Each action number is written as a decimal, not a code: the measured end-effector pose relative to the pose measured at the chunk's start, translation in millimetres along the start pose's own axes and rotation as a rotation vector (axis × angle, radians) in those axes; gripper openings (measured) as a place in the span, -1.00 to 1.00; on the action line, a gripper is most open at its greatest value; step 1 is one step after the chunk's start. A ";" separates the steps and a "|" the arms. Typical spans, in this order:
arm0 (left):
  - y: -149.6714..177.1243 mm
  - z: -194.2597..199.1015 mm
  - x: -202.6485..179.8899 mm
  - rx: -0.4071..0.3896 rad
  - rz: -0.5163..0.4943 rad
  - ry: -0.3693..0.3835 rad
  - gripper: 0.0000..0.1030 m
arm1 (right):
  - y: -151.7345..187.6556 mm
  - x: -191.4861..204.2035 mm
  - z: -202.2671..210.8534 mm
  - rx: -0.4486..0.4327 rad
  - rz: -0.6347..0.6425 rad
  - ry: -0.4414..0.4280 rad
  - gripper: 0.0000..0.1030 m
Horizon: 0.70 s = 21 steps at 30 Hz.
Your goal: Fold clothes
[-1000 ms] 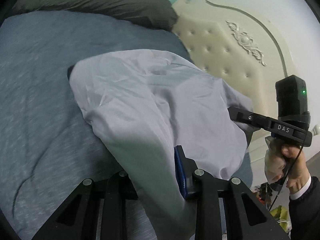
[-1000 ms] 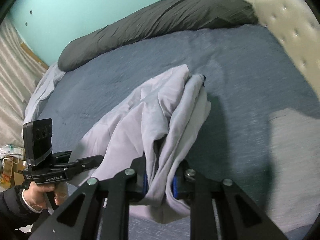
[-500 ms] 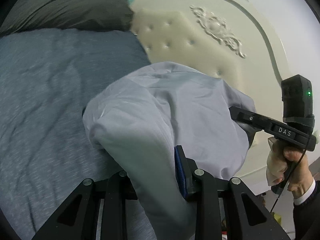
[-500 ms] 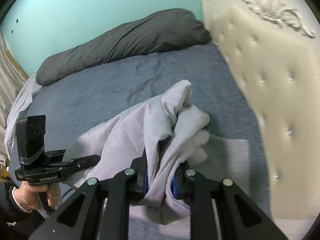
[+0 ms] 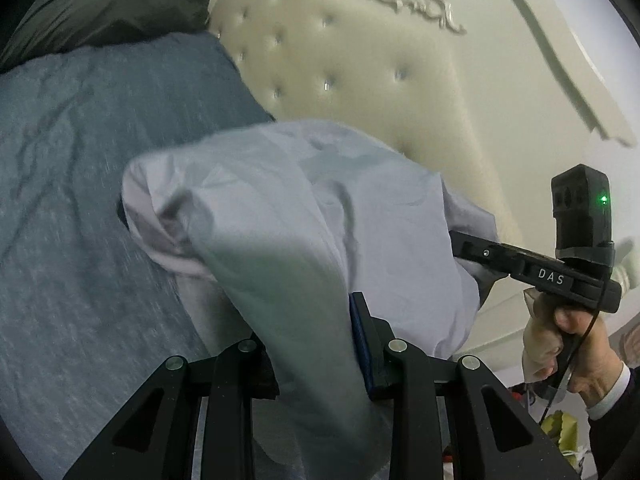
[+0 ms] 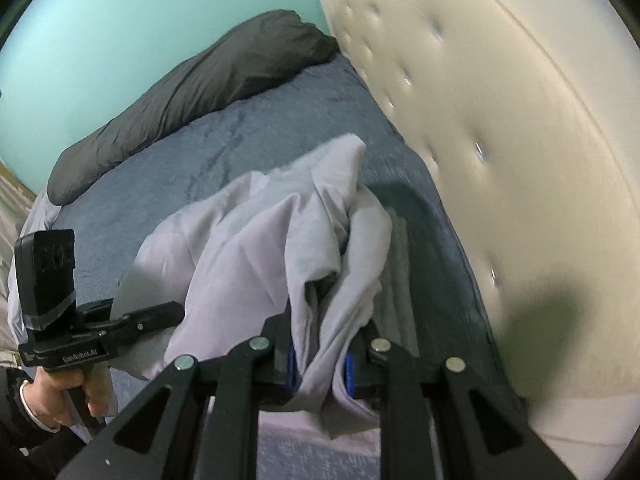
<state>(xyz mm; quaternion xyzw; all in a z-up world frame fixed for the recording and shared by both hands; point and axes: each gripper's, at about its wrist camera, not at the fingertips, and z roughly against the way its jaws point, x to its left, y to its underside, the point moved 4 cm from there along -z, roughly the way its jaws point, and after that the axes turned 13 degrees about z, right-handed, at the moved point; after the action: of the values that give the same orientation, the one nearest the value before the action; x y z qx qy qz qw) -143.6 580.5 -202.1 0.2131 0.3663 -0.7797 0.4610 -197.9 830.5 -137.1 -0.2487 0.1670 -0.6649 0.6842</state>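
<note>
Both grippers have carried the garment sideways since the earlier frames: the cream tufted headboard (image 6: 500,152), then at the view's edge, now fills the right wrist view's right side. Nearest, left gripper (image 5: 316,344) fingers pinch a thick fold of the pale lilac garment (image 5: 300,208); its blue pad (image 5: 360,344) presses the cloth. Right gripper (image 6: 320,364) fingers likewise pinch a bunched fold. Garment hangs between the two, lifted, its far end draped down toward the blue-grey bed (image 6: 224,152); contact there unclear. Right hand (image 5: 576,344) and left hand (image 6: 60,396) grip the handles. Farther back, dark grey pillow (image 6: 192,92) lies along the bed's far edge against a turquoise wall (image 6: 140,24).
</note>
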 end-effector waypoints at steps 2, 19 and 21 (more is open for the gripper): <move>13.1 -11.0 1.7 0.019 0.017 -0.002 -0.43 | 15.2 -7.8 -2.8 0.016 -0.014 -0.006 -0.69; 56.4 -28.3 44.0 0.134 0.224 0.057 -0.43 | 75.2 -26.5 -16.7 0.051 -0.174 -0.123 -0.69; 61.0 -33.5 49.8 0.160 0.245 0.067 -0.41 | 84.1 -30.6 -23.7 0.065 -0.208 -0.130 -0.69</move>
<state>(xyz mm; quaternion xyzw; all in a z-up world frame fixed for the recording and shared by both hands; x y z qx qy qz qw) -114.5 559.5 -279.9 0.3181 0.2895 -0.7366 0.5220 -143.4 857.4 -207.0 -0.2848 0.0740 -0.7199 0.6286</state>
